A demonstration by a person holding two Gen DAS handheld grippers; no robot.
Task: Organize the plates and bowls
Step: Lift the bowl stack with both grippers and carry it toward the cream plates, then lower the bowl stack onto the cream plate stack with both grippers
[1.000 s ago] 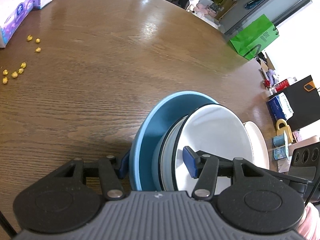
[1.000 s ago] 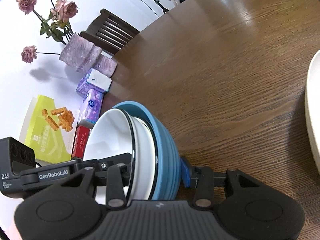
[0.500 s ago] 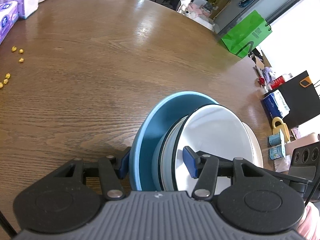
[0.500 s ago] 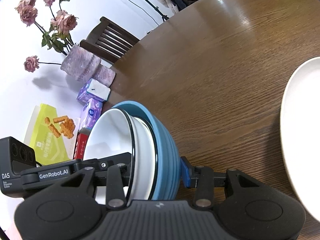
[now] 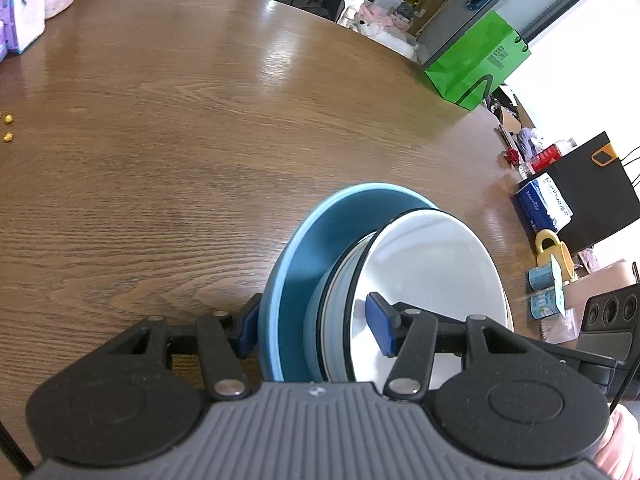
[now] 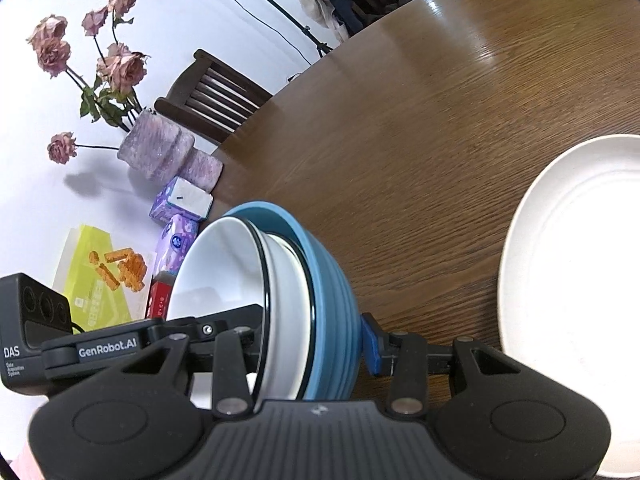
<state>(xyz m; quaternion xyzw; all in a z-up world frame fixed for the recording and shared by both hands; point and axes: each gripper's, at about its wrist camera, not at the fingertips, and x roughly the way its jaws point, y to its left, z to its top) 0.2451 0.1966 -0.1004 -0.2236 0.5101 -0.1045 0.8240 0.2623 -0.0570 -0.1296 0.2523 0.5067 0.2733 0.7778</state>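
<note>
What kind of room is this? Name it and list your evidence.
Probably a home dining area: a round wooden table with a wooden chair beside it, a vase of dried roses, and household clutter such as a green shopping bag behind.

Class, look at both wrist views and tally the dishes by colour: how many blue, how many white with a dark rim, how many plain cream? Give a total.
Blue dish: 1
White bowls with dark rim, nested in it: 2
Cream plate on the table: 1
Total: 4
</note>
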